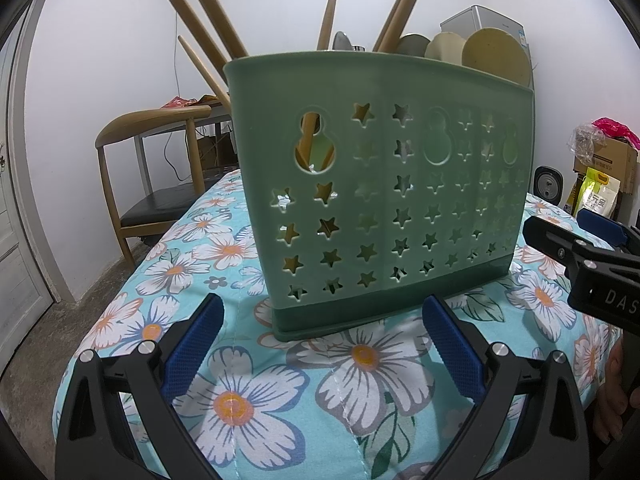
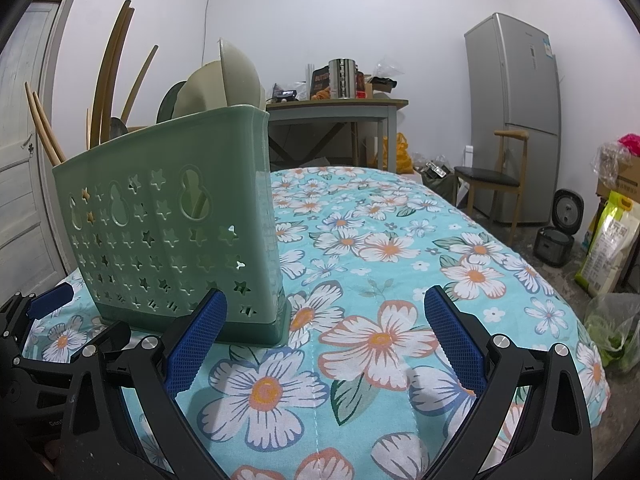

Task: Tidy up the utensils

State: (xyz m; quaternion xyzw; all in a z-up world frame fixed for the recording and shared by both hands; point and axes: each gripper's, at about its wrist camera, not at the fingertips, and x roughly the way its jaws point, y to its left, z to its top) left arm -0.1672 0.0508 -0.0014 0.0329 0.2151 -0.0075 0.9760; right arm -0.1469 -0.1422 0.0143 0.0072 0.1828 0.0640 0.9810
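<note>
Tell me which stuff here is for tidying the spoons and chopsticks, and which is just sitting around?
For the job:
green holder
wooden chopsticks
spoons
left gripper, open
right gripper, open

Just sitting around:
flowery cloth
fridge
wooden chair
rice cooker
cluttered side table

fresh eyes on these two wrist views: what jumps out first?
The green star-perforated utensil holder dominates, standing upright on the floral tablecloth, with wooden chopsticks and pale spoons poking out the top. Next, the left gripper and right gripper frame the bottom of each view, jaws wide open and empty. A silver fridge stands in the background at right.
</note>
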